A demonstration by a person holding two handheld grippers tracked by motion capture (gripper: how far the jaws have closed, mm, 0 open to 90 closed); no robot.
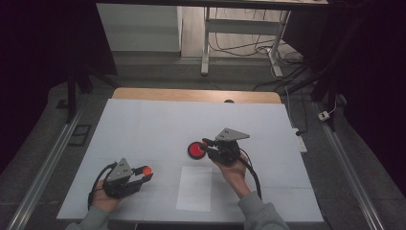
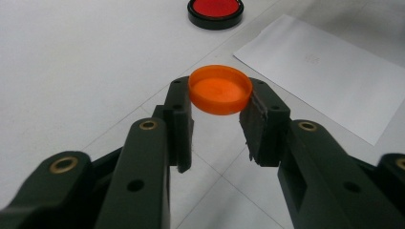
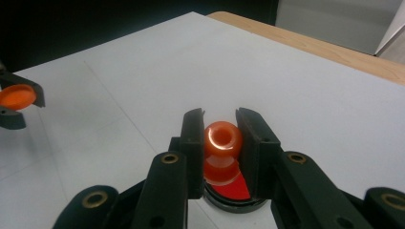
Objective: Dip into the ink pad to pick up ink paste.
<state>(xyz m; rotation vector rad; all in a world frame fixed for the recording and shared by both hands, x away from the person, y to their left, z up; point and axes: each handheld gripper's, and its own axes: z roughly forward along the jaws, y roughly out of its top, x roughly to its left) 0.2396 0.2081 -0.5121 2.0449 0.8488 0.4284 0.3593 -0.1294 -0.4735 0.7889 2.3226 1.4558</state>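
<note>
Counter [image 1: 143, 124] w/ white cover carries the work; a blank paper sheet [image 1: 195, 188] lies near the front edge, betw. the two hands.

Black-rimmed red dish [image 1: 195, 150] sits mid-counter, just ahead of the sheet. Right gripper [image 1: 207, 143] is over it, fingers [image 3: 193, 143] closed narrow on a small orange bottle [image 3: 222, 148], mouth facing up and away from the cam, base just above the red disc. Can't tell if base touches the dish.

Left gripper [image 1: 146, 171] is well apart at front-left, fingers [image 2: 177, 119] clamped on the rim of an orange cap [image 2: 220, 89], hollow side toward the cam, held off the counter.

Step looks like capping the bottle. To do it well: keep the bottle upright and steady w/ the right hand, pref. braced on the dish. Turn the cap so its hollow faces down. Bring it in level, centred over the mouth, then press or twist. Grip on the cap is at the edge only, so go slow; a tilt could pop it out.
</note>
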